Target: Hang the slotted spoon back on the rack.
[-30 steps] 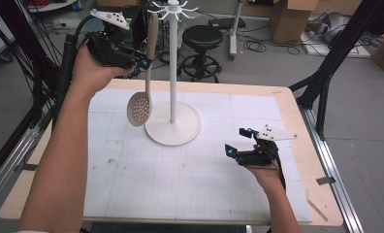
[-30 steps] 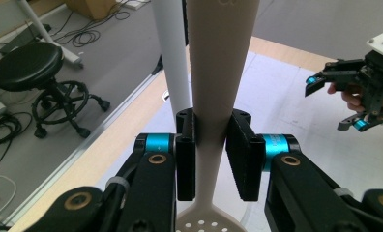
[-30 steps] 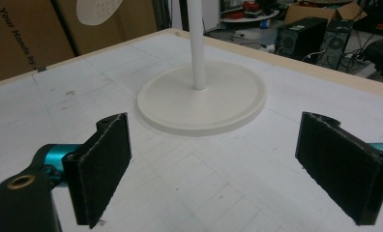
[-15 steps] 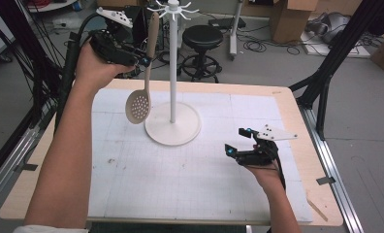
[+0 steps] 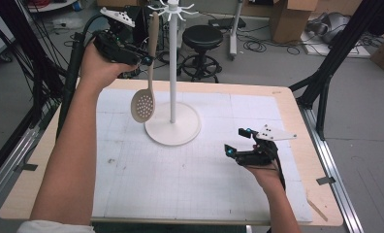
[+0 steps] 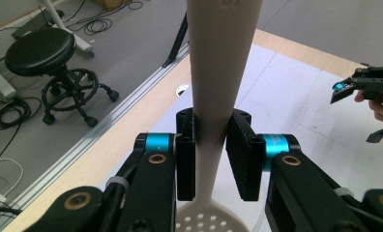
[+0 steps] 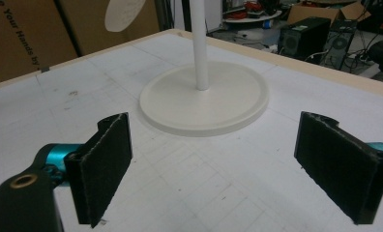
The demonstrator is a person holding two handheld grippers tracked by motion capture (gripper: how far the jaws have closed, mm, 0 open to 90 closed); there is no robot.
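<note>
A cream slotted spoon [image 5: 144,103] hangs upright in the air, bowl down, left of the white hook stand [image 5: 172,73]. My left gripper [image 5: 142,58] is shut on its handle high above the table's far left. In the left gripper view the handle [image 6: 217,72] runs between the two pads [image 6: 185,154], with the perforated bowl [image 6: 213,220] below. The spoon's top end reaches about the height of the stand's hooks [image 5: 170,7]. My right gripper [image 5: 238,141] rests low over the mat at the right, open and holding nothing; its view shows the stand's round base [image 7: 204,99].
A white gridded mat [image 5: 190,160] covers the wooden table [image 5: 296,116]. Behind the table are a black stool [image 5: 203,39], cables and cardboard boxes on the floor. A black frame leg [image 5: 326,73] stands at the right.
My left gripper has lifted the spoon a little and carried it slightly right, nearer the stand's hooks. The right gripper has stayed where it was.
</note>
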